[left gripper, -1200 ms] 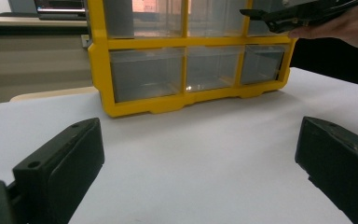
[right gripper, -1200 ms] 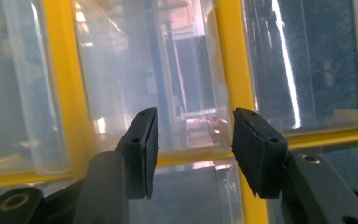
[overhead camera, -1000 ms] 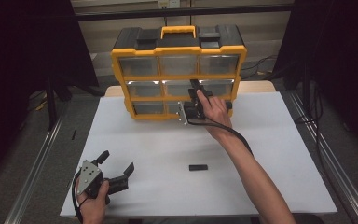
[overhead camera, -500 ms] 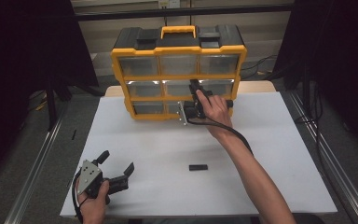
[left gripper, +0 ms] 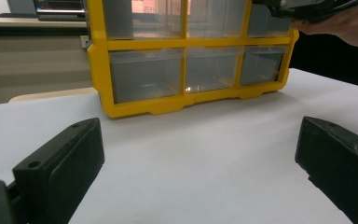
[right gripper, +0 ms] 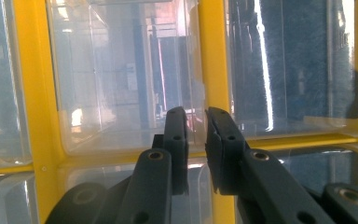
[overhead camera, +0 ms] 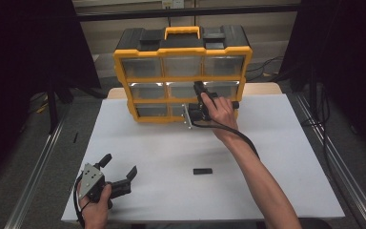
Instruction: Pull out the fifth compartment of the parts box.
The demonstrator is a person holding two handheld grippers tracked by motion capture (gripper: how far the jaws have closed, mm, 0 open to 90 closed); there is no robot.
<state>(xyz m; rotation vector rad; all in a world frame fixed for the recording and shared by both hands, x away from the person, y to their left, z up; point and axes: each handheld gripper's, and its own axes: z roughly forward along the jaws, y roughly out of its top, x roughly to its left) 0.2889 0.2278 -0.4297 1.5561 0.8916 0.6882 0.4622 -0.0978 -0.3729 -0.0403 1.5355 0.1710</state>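
The yellow-and-black drawer organizer (overhead camera: 183,71) stands upright at the far edge of the white table (overhead camera: 276,157), with a yellow carry handle on its black top and three rows of three clear plastic drawers facing the person. The right gripper (overhead camera: 201,93) is held level against the cabinet front at the middle row, between the centre and right columns. In the right gripper view, the right gripper (right gripper: 196,121) has just been closing: its jaws stand nearly together, with a narrow gap left between the pads. The fingertips (right gripper: 176,122) sit at the lower right corner of the middle-row centre drawer (right gripper: 126,79), directly in front of the yellow vertical divider. Whether the pads pinch the drawer's edge or lip cannot be told from this angle. The left gripper (overhead camera: 119,179) rests low at the near left corner of the table, well apart from the organizer, pointing toward it. In the left gripper view, the left gripper (left gripper: 200,154) has its jaws spread wide with nothing between them except bare table surface. A small black rectangular part (overhead camera: 202,171) lies flat on the table, between the two grippers and touching neither.
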